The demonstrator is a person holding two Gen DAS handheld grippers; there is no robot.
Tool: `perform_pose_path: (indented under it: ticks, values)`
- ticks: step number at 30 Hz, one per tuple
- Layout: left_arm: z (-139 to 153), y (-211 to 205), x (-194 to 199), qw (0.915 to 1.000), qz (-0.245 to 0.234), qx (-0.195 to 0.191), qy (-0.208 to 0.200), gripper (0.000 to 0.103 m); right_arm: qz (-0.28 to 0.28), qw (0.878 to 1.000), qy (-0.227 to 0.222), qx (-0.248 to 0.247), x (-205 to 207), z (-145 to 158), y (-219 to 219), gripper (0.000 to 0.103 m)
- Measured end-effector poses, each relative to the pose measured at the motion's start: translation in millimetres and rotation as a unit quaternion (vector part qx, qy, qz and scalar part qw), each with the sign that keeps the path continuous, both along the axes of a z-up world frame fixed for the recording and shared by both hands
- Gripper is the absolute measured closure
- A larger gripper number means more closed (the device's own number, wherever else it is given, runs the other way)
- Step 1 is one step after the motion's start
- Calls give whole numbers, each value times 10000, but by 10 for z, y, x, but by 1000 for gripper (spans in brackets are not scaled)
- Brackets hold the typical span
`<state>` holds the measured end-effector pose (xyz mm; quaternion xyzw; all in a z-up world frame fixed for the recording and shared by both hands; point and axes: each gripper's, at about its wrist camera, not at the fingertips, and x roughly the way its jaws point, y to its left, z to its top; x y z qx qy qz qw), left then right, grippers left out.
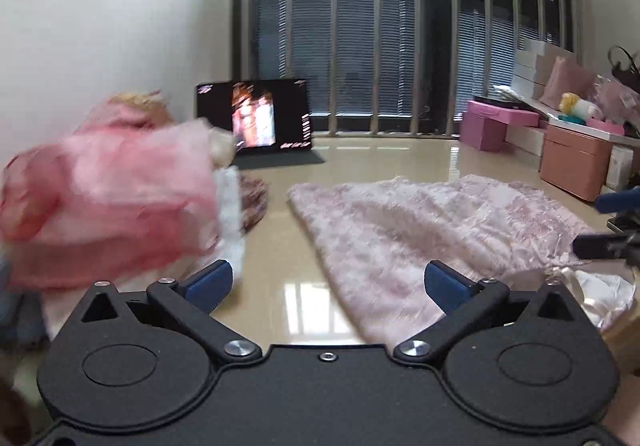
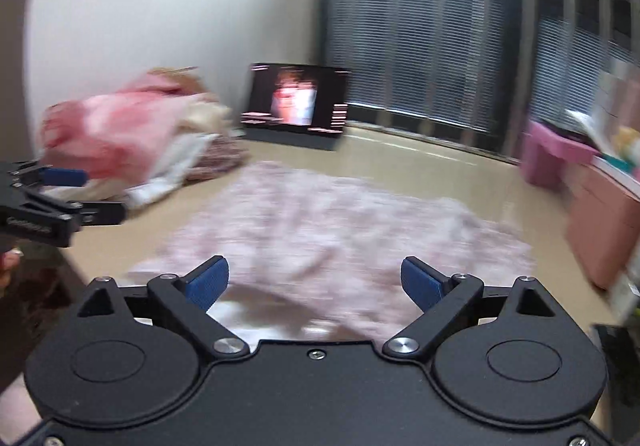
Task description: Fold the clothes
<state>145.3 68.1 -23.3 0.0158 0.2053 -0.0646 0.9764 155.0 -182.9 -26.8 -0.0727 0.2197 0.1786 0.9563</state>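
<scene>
A pale pink fuzzy garment (image 1: 420,221) lies spread flat on the glossy floor; it also shows, blurred, in the right wrist view (image 2: 340,221). My left gripper (image 1: 326,286) is open and empty, just above the garment's near left edge. My right gripper (image 2: 314,280) is open and empty, above the garment's near edge. The right gripper's fingers (image 1: 612,221) show at the right edge of the left wrist view. The left gripper (image 2: 86,193) shows at the left edge of the right wrist view.
A pile of pink and white clothes (image 1: 120,201) sits at the left by the wall (image 2: 132,141). A lit tablet screen (image 1: 254,119) stands on the floor at the back. Pink boxes (image 1: 496,121) and a cabinet (image 1: 576,161) line the right side. Window bars are behind.
</scene>
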Motion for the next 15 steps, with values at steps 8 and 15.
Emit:
perform_pose_path:
  ticks: [8,15]
  values:
    - [-64,522,-303,9980,566,-5,283,0,691,9963,255,-436,11,-239,1007,8]
    - [-129,868,-346,9965,696,-225,415,0,578,9923,252,-1063,100,-382,1638,42]
